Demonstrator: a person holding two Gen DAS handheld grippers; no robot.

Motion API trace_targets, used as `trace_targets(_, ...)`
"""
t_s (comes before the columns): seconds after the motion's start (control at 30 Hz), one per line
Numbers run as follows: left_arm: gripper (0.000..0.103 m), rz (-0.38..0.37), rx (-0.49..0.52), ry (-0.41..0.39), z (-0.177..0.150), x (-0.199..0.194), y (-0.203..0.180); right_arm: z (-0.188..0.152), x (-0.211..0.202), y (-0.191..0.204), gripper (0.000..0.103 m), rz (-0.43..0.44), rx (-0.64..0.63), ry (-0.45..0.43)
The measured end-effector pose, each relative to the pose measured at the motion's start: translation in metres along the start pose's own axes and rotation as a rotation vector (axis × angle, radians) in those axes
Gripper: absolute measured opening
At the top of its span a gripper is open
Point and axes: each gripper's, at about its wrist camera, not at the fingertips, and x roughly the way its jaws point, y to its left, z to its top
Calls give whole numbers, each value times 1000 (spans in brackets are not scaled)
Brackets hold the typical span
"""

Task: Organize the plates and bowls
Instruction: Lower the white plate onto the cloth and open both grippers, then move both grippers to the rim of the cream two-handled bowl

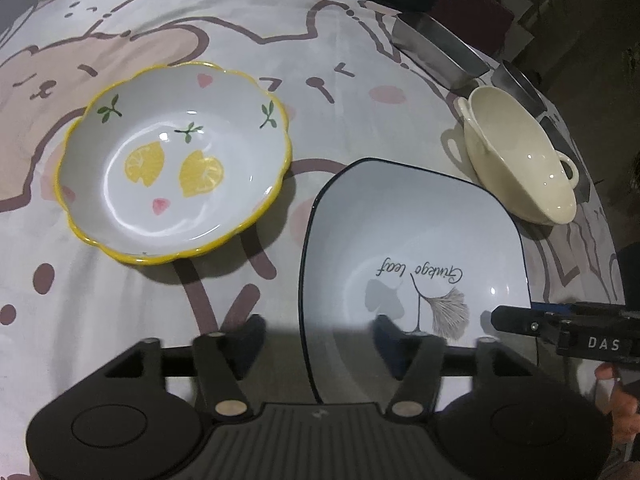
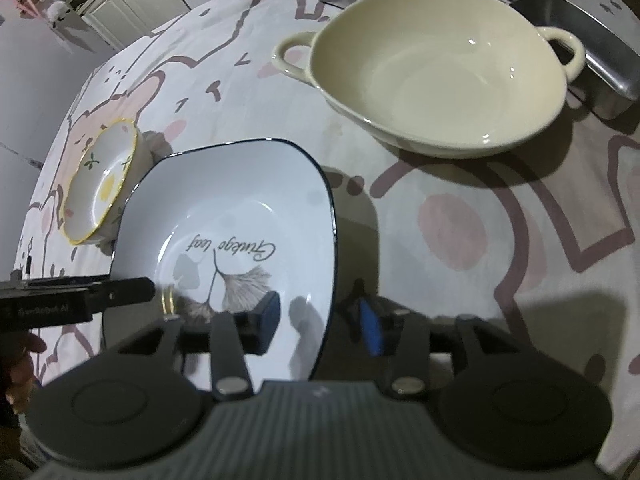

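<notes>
Right now the square white plate [image 1: 416,240] with the dark rim and the leaf print sits on the table [image 1: 340,60], at about 5 o'clock in your left wrist view and at 7 o'clock in your right one. Your left gripper [image 1: 320,334] straddles the plate's left rim: one finger is outside on the cloth, the other inside over the well, and the pads stand apart without pressing on it. Your right gripper [image 2: 320,320] straddles the opposite rim the same way, one finger over the plate's well, the other with its blue pad outside, jaws apart and not clamped on the edge. Each gripper's body reaches into the other's view at the plate's near edge, so the two tools crowd that side.

At 10 o'clock from the plate in the left view lies the scalloped lemon bowl [image 1: 172,160] with the yellow rim, near but apart from it. At 1 o'clock sits the cream two-handled bowl [image 2: 436,76], just beside the plate's far corner; whether they touch you cannot tell. Behind the cream bowl, at 12 to 2 o'clock, steel trays [image 2: 592,56] line the table's far edge. A cartoon-print cloth [image 2: 460,208] covers the table. White cabinets [image 2: 132,4] show at 11 o'clock beyond it.
</notes>
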Motion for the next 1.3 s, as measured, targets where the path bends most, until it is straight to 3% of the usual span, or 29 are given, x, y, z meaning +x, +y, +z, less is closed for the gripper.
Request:
trace_targets(0.1,89,11,24,-27,-3,-8,-5,-2,-5,-1,66,3,-11,-9)
trace_targets(0.43,102,55,151,-174,-12,-52,-32,-17,-39,-2,102,-7,-85,-98)
trace_targets(0.7,103,48,237,-295,-2,-80,-66,-28,-98,-8,103,-2,-146,-294)
trace_targets(0.93,103,-2,259,-406,26,-93,-102,-12,-141,-28,103,-22,-155,-482)
trace_targets(1.1,103,-40,237,-416,54,-81,-119,16,-155,-57,103,-48,-142,-576)
trace_targets(1.3,103,-50,188,-381,87,-51,-124,62,-140,-110,103,-2,-1,-584)
